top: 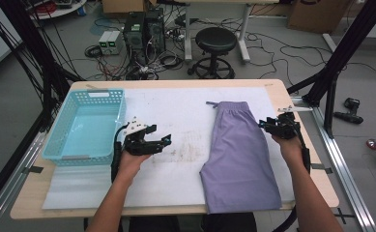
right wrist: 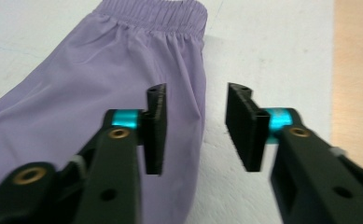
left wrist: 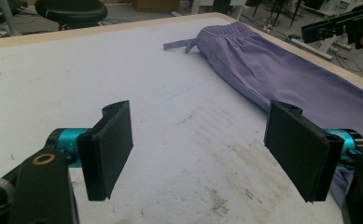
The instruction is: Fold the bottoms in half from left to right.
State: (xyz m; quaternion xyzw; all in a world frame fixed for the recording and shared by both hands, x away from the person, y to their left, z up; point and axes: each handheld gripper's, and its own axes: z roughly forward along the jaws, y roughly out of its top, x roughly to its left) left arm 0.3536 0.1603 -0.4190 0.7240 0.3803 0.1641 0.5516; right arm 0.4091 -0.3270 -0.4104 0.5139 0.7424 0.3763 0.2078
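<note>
Right claw (right wrist: 195, 128) gapes over the shorts' (right wrist: 100, 70) edge, seemingly empty

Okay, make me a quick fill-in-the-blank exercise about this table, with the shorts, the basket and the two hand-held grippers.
1. The shorts lying on the table are ____ in colour.
2. The basket stands at the table's ____ side in the high view.
3. The jaws of the left hand-held gripper stand ____ above the white mat.
4. The right hand-held gripper hovers at the shorts' ____ edge in the high view.

Missing words: purple; left; open; right
</note>
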